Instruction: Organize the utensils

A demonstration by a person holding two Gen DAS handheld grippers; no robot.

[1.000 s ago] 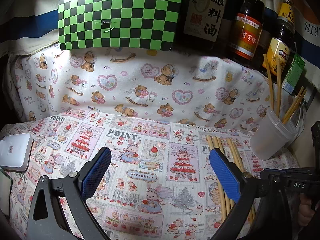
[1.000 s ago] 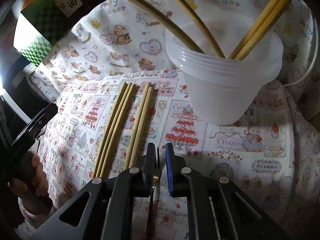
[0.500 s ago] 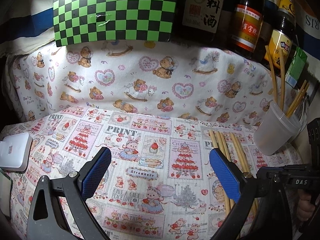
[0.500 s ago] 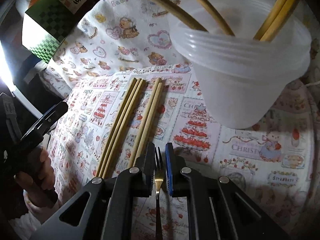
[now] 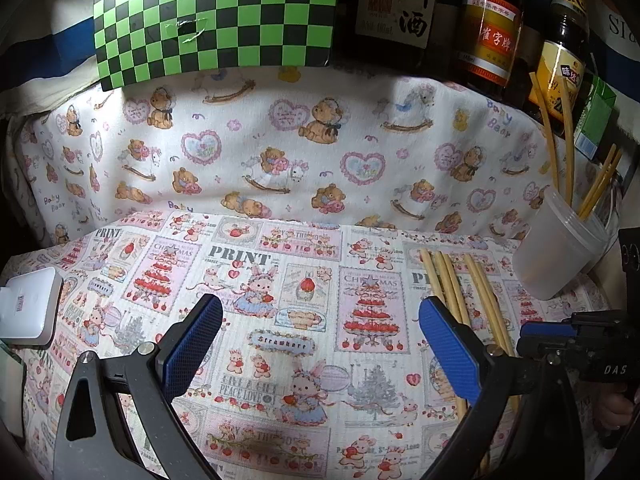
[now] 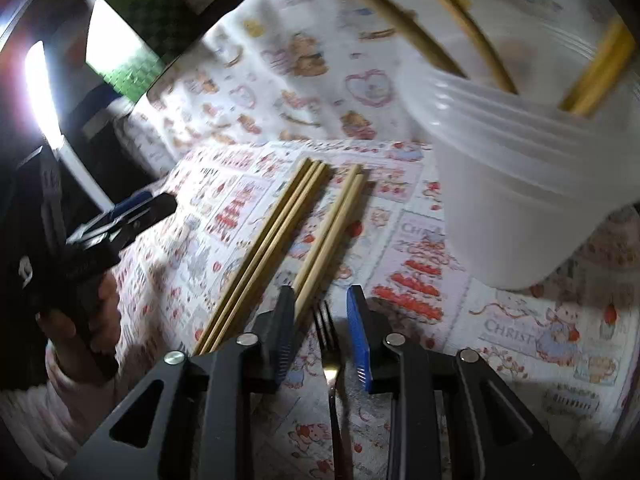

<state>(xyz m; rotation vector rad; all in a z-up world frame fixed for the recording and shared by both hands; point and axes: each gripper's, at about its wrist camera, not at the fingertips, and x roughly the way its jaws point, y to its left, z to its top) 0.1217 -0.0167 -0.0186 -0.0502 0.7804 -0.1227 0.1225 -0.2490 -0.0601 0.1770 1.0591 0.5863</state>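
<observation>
Steel fork [image 6: 327, 344] lay between the right gripper [image 6: 320, 332]'s slightly parted jaws, ungripped, tines pointing twelve o'clock; plastic cup [image 6: 516, 184] at one o'clock. Left gripper [image 5: 320, 344] wide, empty.

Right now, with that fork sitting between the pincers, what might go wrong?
The right gripper is open around the fork, and a chopstick from the loose pair on the cloth lies beside its left finger, so closing could catch it too. The plastic cup holding chopsticks stands close ahead and looks light; a bump might tip it.
</observation>
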